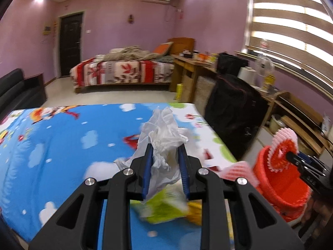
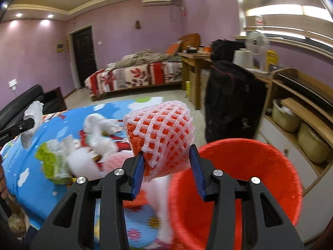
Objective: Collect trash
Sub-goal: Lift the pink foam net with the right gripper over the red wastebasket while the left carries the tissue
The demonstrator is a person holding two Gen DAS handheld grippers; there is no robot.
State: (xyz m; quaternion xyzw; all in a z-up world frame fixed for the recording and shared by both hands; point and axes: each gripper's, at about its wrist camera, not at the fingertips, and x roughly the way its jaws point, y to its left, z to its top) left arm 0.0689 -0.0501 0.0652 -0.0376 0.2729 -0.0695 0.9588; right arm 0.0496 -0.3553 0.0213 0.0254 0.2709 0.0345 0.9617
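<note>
- Right hand-held gripper (image 2: 167, 162) pinching net (image 2: 160, 129); bin (image 2: 235, 179) just below, to its right.
- Left hand-held gripper (image 1: 165, 158) clamped on bag (image 1: 164, 133), over worktop (image 1: 52, 145); farther from bin.

No text, brand, number or sign could be read in either view. The green wrapper (image 2: 52, 160) near the table's near edge carried print, too blurred to read. The yellow sign (image 2: 272, 57) by the window had dark marks, illegible. The air conditioner (image 2: 156, 0) high on the back wall showed a small logo, too small to tell. The sticker (image 2: 258, 20) on the window had red marks, unreadable. The black bag (image 2: 233, 98) beside the table bore a small emblem, not legible. The cartoon tablecloth (image 1: 62, 141) showed pictures only, with no letters legible.
</note>
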